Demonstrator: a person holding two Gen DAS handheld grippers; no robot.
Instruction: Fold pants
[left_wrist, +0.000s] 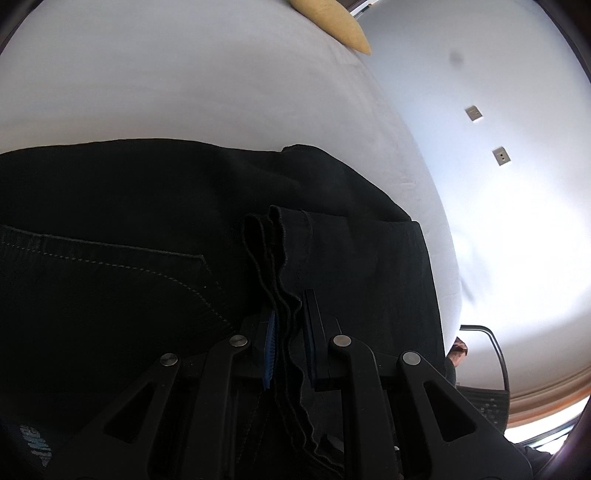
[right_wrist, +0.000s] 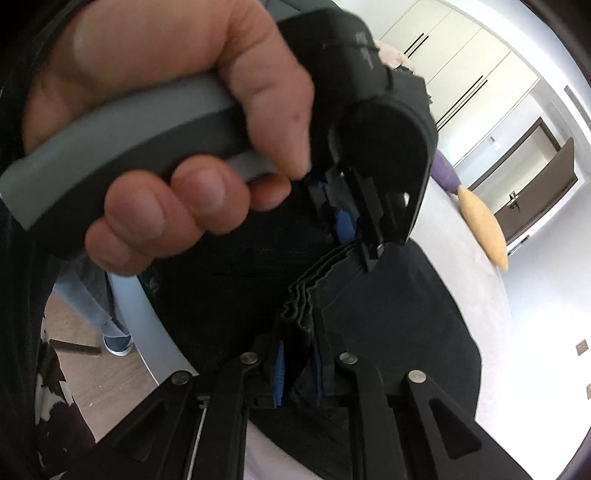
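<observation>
The black pants (left_wrist: 155, 229) lie on a white bed sheet (left_wrist: 184, 81), with a stitched back pocket showing at the left. My left gripper (left_wrist: 290, 325) is shut on several stacked hem layers of the pants (left_wrist: 273, 243). In the right wrist view my right gripper (right_wrist: 299, 347) is shut on the same bundled edge of the pants (right_wrist: 310, 295), lifted above the rest of the pants (right_wrist: 399, 314). The left gripper (right_wrist: 354, 229), held in a person's hand (right_wrist: 166, 110), grips that edge just beyond mine.
A yellow cushion (left_wrist: 332, 22) lies at the far end of the bed, also in the right wrist view (right_wrist: 484, 225). White cupboards (right_wrist: 461, 74) and a brown door (right_wrist: 535, 184) stand behind. A chair frame (left_wrist: 495, 354) and wooden floor (right_wrist: 110, 384) lie beside the bed.
</observation>
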